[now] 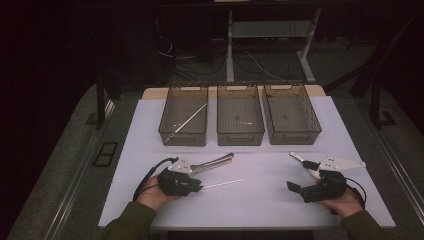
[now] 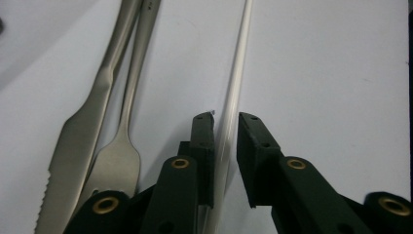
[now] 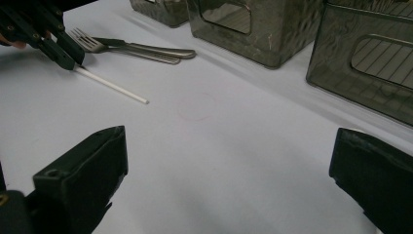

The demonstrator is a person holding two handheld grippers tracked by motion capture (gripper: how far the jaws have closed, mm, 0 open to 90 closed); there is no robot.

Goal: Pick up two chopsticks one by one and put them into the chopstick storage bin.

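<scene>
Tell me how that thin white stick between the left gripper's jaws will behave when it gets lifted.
The white stick looks straight and rigid, so it probably lifts without drooping. It is thin and round, so it may roll on the white table if released. Its smooth surface could slip between the left gripper jaws, which flank it with a slight gap.

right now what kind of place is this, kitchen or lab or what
Probably a lab or data-recording workspace, not a kitchen: a white table with three matching bins lined up for sorting cutlery, a hand-held gripper in each hand, and desk legs with loose cables on the dark floor behind.
</scene>
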